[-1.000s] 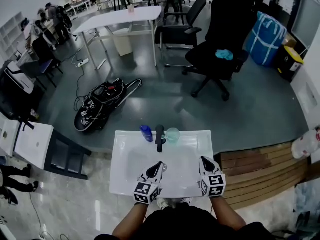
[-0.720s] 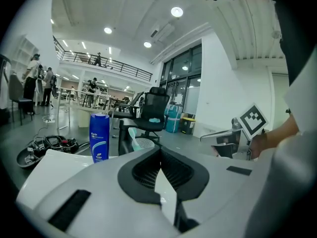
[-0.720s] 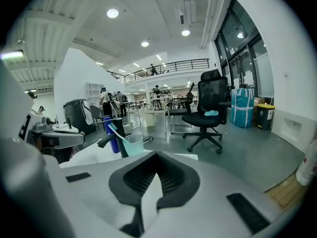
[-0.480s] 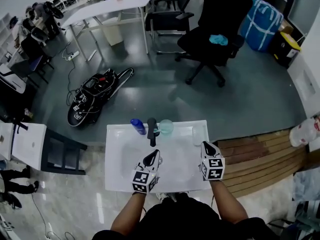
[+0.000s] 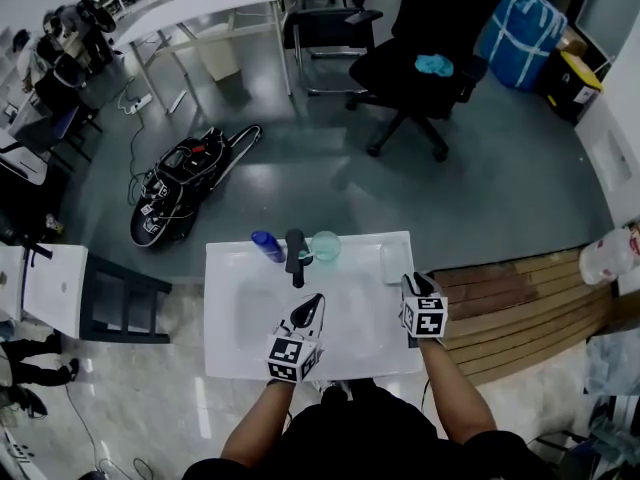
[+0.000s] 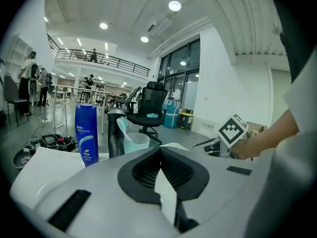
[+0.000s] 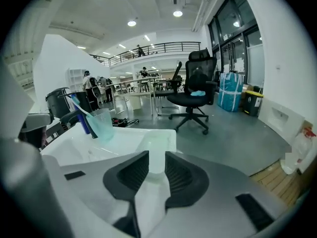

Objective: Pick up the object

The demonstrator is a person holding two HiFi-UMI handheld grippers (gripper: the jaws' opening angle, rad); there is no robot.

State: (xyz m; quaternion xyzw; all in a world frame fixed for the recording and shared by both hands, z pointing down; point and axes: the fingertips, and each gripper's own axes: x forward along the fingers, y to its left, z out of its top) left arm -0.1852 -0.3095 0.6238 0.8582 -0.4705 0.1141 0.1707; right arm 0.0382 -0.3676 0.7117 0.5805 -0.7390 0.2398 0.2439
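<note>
Left gripper (image 6: 160, 152): jaws pressed together, nothing between them. We see it over the front of the white sink (image 5: 228, 340).

Right gripper (image 7: 156, 156): jaws a narrow gap apart, empty. A pale dish (image 7: 157, 144) sits straight ahead, in line with that gap and just past the tips; we can't tell if they touch it. The dish is on the sink's far right corner.

Back rim, left to right: blue bottle (image 5: 266, 245), black faucet (image 5: 294, 254), teal cup (image 5: 326, 246) with a toothbrush (image 7: 78, 104) in it. Bottle and cup stand upright, well apart from both grippers.
</note>
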